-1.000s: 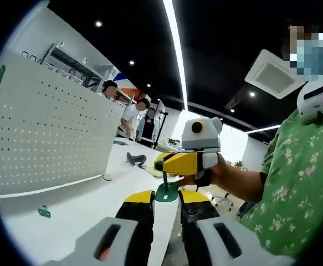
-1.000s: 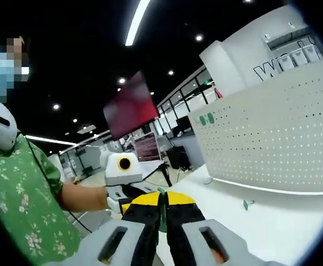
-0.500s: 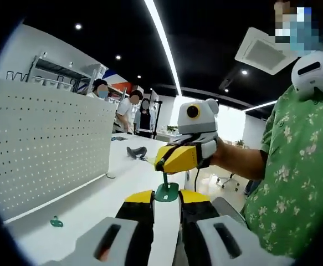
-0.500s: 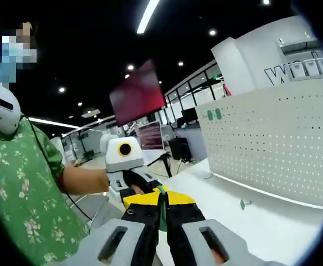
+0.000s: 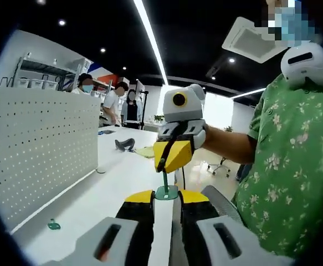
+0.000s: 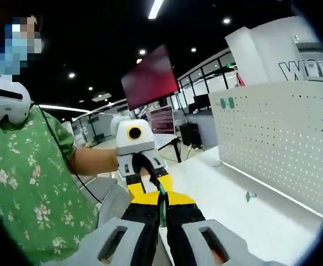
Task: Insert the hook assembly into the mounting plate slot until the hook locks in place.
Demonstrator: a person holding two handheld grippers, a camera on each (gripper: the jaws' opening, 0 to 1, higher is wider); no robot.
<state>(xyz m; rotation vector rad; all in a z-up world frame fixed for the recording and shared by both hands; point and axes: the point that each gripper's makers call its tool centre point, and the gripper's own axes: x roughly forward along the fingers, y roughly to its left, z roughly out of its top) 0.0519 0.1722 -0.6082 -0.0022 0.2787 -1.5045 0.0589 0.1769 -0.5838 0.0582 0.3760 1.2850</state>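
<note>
White bench (image 5: 95, 205) runs along a pegboard (image 5: 39, 149) under a dark ceiling. My left gripper (image 5: 165, 200) clamps the green plate (image 5: 166, 193); my right gripper (image 6: 162, 206), jaws pressed together, pinches the green hook (image 6: 162, 202) standing on that plate. Another green piece (image 5: 53, 225) lies beside the pegboard.

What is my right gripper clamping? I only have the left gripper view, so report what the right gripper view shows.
Observer: The right tongs are shut on a thin green stem, seen edge on.
Operator: Now check the top of the pegboard.
Observer: Two green pieces sit at the upper corner of the pegboard.
Operator: Report what hangs overhead.
Observer: A red screen hangs below the dark ceiling.
</note>
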